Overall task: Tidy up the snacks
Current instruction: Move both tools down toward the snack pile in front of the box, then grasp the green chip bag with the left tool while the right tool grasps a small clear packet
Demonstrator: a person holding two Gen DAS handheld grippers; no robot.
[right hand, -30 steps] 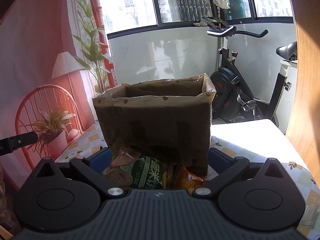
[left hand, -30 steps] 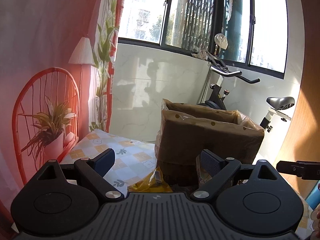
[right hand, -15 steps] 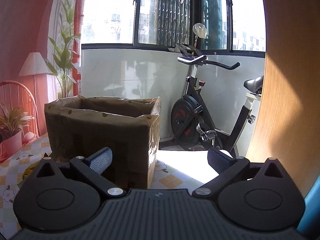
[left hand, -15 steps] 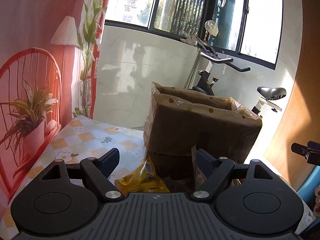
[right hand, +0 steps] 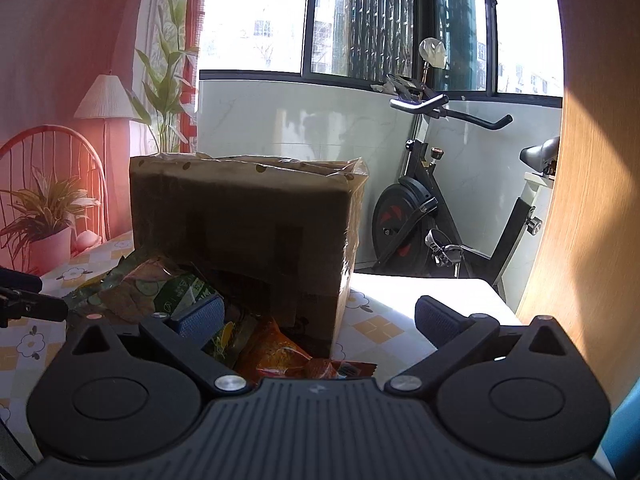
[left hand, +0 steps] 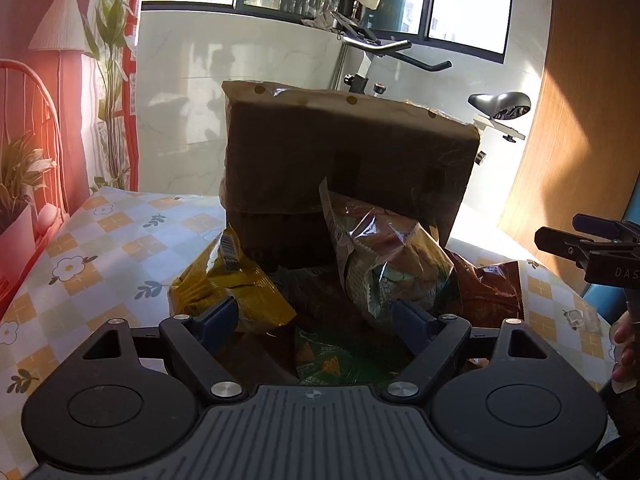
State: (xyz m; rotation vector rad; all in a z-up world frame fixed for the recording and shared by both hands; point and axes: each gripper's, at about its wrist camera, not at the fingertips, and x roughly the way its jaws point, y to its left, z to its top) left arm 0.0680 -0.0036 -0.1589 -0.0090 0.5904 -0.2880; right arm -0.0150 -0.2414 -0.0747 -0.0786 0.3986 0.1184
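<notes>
Cardboard box (left hand: pixel 348 160) at frame centre, snack bags (left hand: pixel 384 264) heaped on surface before it. Left tongs (left hand: pixel 316 320) spread, just narrowed slightly, straddling pile, pinching nothing; right tongs (right hand: pixel 316 320) spread, empty. Step: approach. Next: close on one bag.

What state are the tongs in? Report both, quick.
Left tongs: open, holding nothing, above the snack bags.
Right tongs: open, holding nothing.

**Setting: residential room**

Domestic interior. Indicators: exercise bike (right hand: pixel 432 216) below a wide window (right hand: pixel 360 16); flower-patterned cloth on the worktop (left hand: pixel 120 240); potted plant (right hand: pixel 48 216); red wire chair back (left hand: pixel 36 120); lamp (right hand: pixel 106 98) at pink wall.
</notes>
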